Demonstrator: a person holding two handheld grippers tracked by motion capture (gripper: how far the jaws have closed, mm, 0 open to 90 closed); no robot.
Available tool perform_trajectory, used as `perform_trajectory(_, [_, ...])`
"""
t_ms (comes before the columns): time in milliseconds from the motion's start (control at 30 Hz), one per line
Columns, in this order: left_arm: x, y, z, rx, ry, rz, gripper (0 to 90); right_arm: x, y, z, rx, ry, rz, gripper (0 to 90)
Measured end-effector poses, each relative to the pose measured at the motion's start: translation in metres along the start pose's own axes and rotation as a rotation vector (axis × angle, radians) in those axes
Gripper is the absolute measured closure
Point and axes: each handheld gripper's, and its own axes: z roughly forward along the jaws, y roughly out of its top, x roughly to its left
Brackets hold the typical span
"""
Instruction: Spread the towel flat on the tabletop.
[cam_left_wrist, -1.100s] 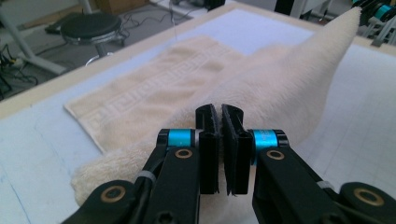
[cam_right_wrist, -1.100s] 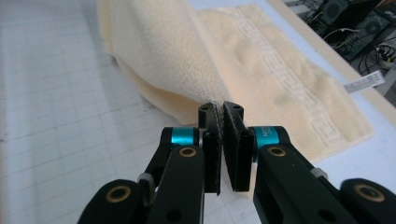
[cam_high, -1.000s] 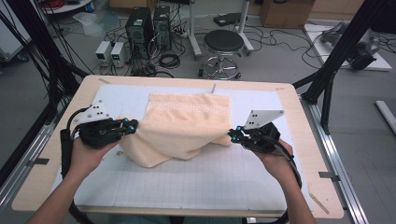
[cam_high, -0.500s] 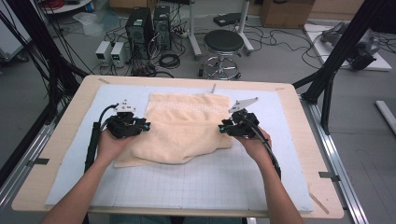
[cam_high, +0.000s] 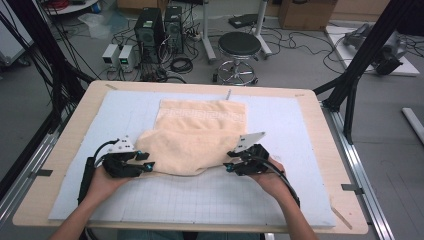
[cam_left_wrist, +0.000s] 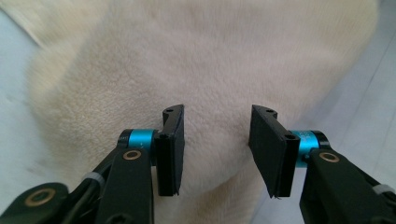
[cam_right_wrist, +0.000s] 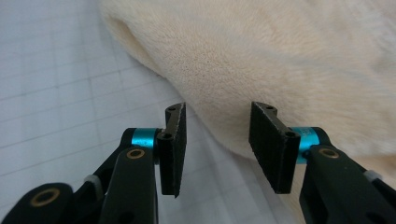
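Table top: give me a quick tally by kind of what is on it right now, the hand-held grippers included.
Cream towel: 1
Pale grid mat: 1
Hand-held grippers: 2, the left hand-held gripper and the right hand-held gripper, each with jaws apart at the towel's near edge
Total: 4

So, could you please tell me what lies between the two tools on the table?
In the high view, the folded cream towel spans the stretch between the left tool and the right tool.
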Motion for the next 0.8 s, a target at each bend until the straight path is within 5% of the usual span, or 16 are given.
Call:
perform_trajectory(100, [-0.001, 0.0, 0.01, 0.015, -0.031, 0.022, 61.1, -0.002, 0.002, 0.024, 0.03, -0.035, -0.025, 59.2])
perform_trajectory(233, [-0.007, 0.003, 0.009, 0.012, -0.016, 0.053, 82.5, -0.012, 0.004, 0.034, -0.001, 0.002, 0.029, 87.6])
perform_trajectory(267, [-0.009, 0.004, 0.008, 0.005, -0.007, 0.056, 83.9, -0.013, 0.005, 0.031, -0.012, 0.007, 0.028, 88.6])
perform_trajectory(467, [-0.021, 0.018, -0.018, -0.096, -0.009, 0.053, 85.1, -0.004, 0.004, -0.016, -0.08, -0.005, 0.029, 89.4])
perform_trajectory(800, [-0.066, 0.058, -0.073, -0.233, -0.05, 0.158, 85.0, 0.034, 0.021, -0.111, -0.165, -0.085, -0.052, 89.7])
